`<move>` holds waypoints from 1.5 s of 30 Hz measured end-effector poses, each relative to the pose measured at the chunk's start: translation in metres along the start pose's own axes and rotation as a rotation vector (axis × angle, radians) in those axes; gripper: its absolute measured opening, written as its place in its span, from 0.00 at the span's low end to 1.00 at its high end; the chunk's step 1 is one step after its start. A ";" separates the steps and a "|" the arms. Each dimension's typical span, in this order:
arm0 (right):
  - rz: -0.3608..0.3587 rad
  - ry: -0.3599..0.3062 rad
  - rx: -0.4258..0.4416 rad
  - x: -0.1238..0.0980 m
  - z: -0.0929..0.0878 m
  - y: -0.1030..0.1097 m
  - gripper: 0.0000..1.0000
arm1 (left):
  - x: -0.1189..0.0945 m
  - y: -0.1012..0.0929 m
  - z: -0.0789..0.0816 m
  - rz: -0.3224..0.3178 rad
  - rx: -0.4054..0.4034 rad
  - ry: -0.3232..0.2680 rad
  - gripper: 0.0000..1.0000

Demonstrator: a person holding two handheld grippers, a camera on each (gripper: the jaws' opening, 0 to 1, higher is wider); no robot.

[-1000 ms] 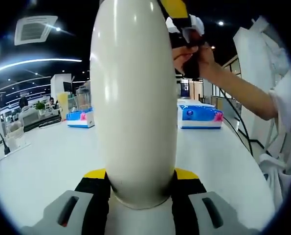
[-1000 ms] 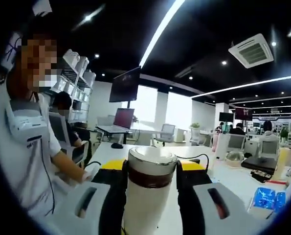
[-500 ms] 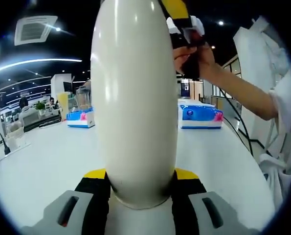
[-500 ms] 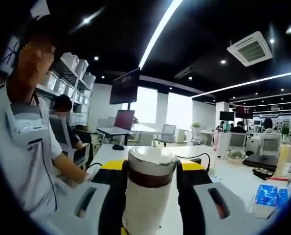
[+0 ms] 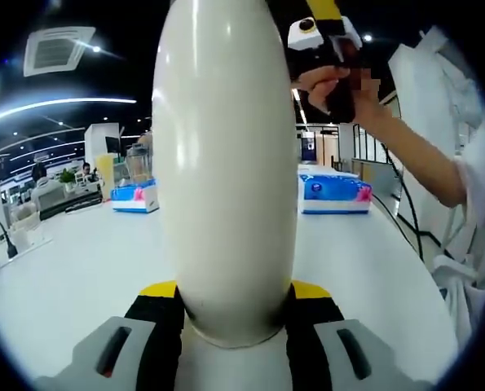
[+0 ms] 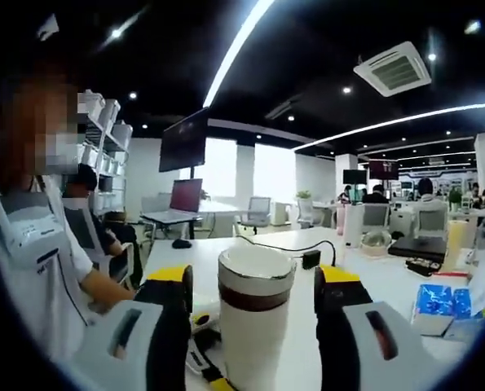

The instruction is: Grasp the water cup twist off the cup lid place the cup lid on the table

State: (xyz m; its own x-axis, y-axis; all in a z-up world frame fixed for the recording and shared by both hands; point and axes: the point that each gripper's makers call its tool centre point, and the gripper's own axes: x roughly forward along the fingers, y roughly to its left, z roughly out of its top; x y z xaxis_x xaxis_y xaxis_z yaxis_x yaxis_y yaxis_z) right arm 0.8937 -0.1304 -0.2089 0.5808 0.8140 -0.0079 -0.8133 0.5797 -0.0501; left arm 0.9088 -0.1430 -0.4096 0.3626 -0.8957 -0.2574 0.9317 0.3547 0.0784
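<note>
A cream-white water cup (image 5: 224,163) stands upright between the yellow-and-black jaws of the left tongs (image 5: 230,297), which clamp its lower body above a white desk (image 5: 79,261). In the right gripper view the cup lid (image 6: 257,275), with a brown band below it, sits between the right tongs (image 6: 254,281), whose jaws stand apart with a gap on either side, apparently not touching it. At 1 o'clock in the left gripper view a hand (image 5: 333,81) holds the other tool. Blue boxes (image 5: 333,195) rest on the desk beyond.
</note>
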 end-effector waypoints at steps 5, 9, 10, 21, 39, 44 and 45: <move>-0.199 0.000 0.001 0.003 0.002 0.002 0.71 | 0.000 0.000 0.000 0.000 0.001 0.000 0.50; -0.294 0.000 -0.027 0.006 0.004 0.009 0.75 | -0.001 -0.001 0.000 0.000 0.001 0.000 0.50; -0.305 -0.019 -0.031 0.008 0.007 0.014 0.76 | -0.001 -0.001 0.000 0.000 0.002 0.000 0.50; -0.717 -0.058 -0.070 -0.005 0.007 0.006 0.77 | -0.002 -0.002 0.000 0.001 0.004 0.001 0.50; -0.802 -0.069 -0.012 0.003 0.006 -0.001 0.72 | -0.003 -0.003 0.000 0.000 0.006 0.001 0.50; -0.768 -0.092 0.029 0.007 0.006 0.004 0.69 | -0.003 -0.003 0.000 -0.001 0.006 0.001 0.50; -0.767 -0.092 0.029 0.006 0.006 0.005 0.69 | -0.003 -0.003 -0.001 -0.002 0.005 0.001 0.50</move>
State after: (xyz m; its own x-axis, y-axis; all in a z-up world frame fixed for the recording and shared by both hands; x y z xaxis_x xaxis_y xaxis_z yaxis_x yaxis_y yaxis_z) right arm 0.8932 -0.1221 -0.2029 0.9778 0.1831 0.1017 -0.1859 0.9824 0.0182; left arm 0.9048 -0.1414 -0.4097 0.3608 -0.8962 -0.2583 0.9325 0.3514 0.0832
